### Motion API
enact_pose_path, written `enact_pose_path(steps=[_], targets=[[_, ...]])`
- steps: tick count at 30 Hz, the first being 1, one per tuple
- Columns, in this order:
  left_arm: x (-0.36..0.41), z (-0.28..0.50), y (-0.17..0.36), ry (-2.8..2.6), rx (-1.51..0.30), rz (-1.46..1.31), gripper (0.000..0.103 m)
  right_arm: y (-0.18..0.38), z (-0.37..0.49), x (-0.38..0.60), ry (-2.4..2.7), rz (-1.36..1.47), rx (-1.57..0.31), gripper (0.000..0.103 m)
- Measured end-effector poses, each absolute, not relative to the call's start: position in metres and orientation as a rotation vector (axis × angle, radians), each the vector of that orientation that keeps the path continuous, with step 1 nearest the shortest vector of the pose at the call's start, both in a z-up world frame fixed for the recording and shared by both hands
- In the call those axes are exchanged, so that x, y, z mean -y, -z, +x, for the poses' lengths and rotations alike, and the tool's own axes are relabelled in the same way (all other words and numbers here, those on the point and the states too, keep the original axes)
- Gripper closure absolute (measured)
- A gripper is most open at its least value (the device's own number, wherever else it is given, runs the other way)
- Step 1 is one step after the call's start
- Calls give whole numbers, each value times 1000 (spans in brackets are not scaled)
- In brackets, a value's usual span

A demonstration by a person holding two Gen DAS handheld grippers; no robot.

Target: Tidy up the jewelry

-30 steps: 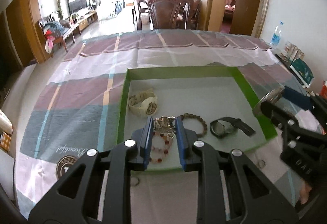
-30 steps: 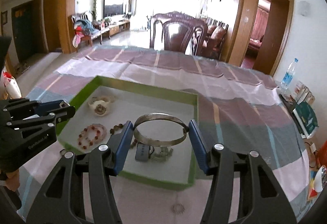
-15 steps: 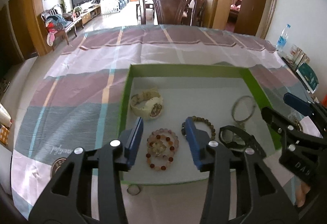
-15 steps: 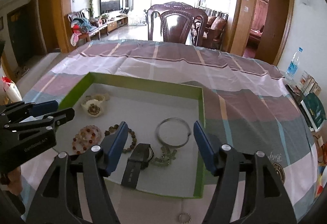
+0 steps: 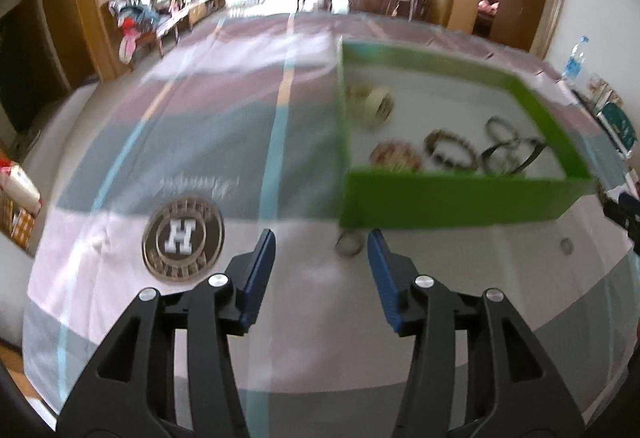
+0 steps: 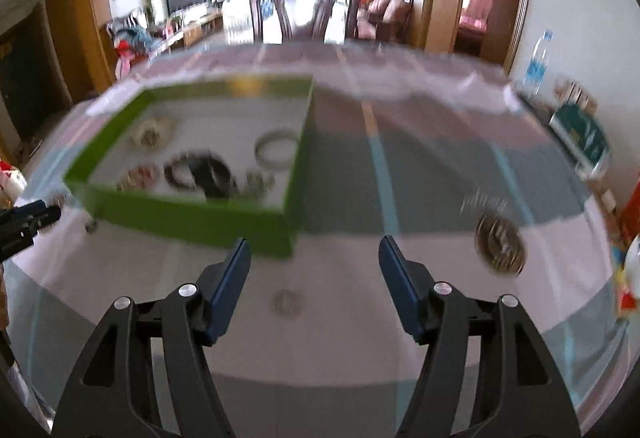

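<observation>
1. Grippers first, since they're closest: the left gripper has its jaws spread wide with nothing between them, low over the tablecloth. Same story for the right gripper, spread and empty.

2. Just past the left jaws there's a small ring lying on the cloth, right up against the outside of the box's near wall. That one isn't put away yet. My guess is the left side goes for it next.

3. Between the right jaws, a bit ahead on the cloth, sits another small ring. It's blurry, can't say more than small and round. Also not in the box.

4. Then the green box itself. Inside it, near to far: a red bead bracelet, a brown bead bracelet, a dark watch partly overlapping a silver bangle, and a cream watch towards the far left corner.

5. So I'd call it mostly done: five bigger pieces are in, at least two little ones are still out on the cloth. A third speck near the box's right corner might be another, too blurry to tell.
</observation>
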State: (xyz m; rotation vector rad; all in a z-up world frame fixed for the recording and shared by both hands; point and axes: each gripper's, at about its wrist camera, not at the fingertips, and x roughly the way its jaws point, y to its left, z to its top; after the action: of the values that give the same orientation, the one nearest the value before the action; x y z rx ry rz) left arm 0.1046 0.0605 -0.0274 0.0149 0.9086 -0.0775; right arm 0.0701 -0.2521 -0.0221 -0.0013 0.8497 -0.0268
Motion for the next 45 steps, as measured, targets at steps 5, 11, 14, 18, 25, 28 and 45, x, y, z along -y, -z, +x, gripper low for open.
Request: enact_pose_path(steps=[5, 11, 14, 18, 25, 28, 45], targets=[[-57, 100, 41, 86, -937, 33, 46, 56, 75, 241, -7, -20, -941, 38], [-52, 98, 49, 93, -946, 55, 46, 76, 82, 239, -3, -8, -996, 67], [-49, 105, 53, 100, -953, 55, 48, 77, 81, 234, -20, -8, -987, 80], [-41, 118, 59, 105, -966, 54, 55, 79, 78, 226, -39, -20, -981, 80], [-26, 137, 68, 107, -971, 75, 55, 78, 75, 212, -84, -34, -975, 80], [-25, 140, 67, 110, -960, 70, 72, 78, 76, 212, -88, -37, -972, 80], [11, 92, 65, 271, -983, 117, 82, 77, 63, 185, -171, -60, -981, 80]])
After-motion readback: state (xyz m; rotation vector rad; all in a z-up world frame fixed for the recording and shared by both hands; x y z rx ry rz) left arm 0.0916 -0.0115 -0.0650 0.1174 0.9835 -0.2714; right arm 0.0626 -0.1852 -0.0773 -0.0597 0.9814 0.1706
